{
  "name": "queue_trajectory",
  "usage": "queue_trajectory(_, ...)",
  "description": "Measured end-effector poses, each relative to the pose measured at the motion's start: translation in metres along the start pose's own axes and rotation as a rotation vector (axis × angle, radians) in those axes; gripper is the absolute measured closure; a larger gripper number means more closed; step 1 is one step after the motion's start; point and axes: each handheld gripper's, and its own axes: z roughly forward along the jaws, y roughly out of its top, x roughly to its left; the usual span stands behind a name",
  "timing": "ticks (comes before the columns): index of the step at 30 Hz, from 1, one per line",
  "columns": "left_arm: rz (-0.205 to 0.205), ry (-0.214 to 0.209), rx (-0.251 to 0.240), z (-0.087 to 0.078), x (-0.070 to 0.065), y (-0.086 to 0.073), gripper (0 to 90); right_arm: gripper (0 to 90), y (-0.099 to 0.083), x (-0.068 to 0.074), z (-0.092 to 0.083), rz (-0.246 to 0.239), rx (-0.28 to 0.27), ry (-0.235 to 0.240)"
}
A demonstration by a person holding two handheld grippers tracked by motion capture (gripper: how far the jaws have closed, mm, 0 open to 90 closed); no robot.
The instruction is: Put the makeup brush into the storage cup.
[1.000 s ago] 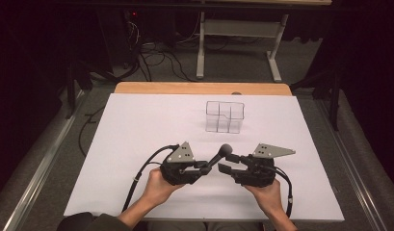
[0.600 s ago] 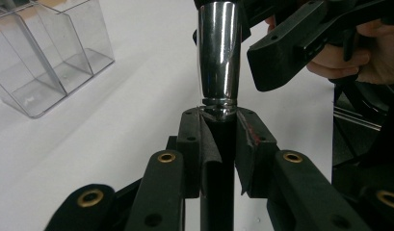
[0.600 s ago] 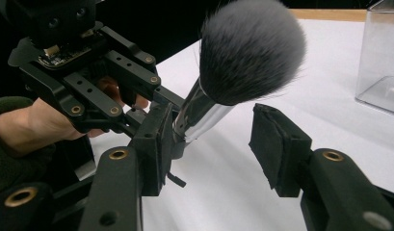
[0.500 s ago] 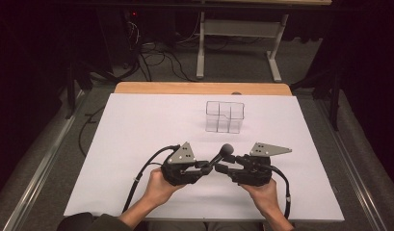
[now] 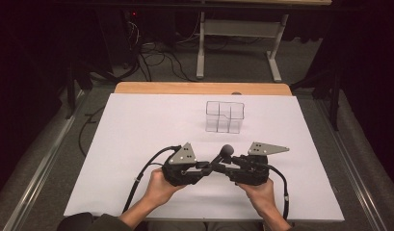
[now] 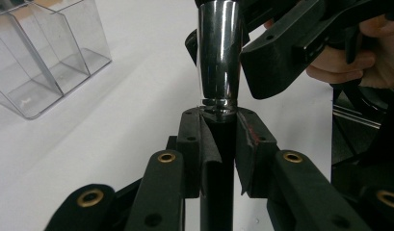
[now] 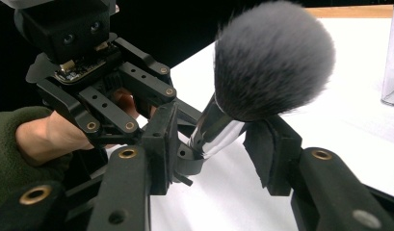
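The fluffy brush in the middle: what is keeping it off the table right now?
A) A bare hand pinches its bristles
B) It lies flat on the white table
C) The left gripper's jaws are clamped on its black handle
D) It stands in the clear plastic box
C: in the left gripper view the left gripper is shut on the brush by its black handle, just below the chrome collar.

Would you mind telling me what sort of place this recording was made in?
Probably a lab or recording workspace rather than a home: a white-covered table in a dark room, loose cables on the floor behind it, and a metal stand beyond. A clear plastic organizer stands on the table.
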Motion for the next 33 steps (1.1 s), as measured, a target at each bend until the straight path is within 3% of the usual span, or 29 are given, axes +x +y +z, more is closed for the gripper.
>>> queue_trajectory(22, 0.008, 0.000, 0.003, 0.0020, -0.0027, 0.0004, 73.6, 71.3, 0.0005, 0.0002, -0.0005, 0.018, -0.020, 0.009)
queue_trajectory(29, 0.013, -0.002, 0.000, 0.0018, -0.0027, 0.0004, 72.5, 72.1, 0.0015, 0.0013, -0.0011, 0.003, -0.017, 0.011)
queue_trajectory(33, 0.005, 0.001, -0.009, 0.0010, -0.0016, 0.0005, 59.8, 72.2, 0.0026, 0.0020, -0.0029, -0.003, -0.016, 0.002)
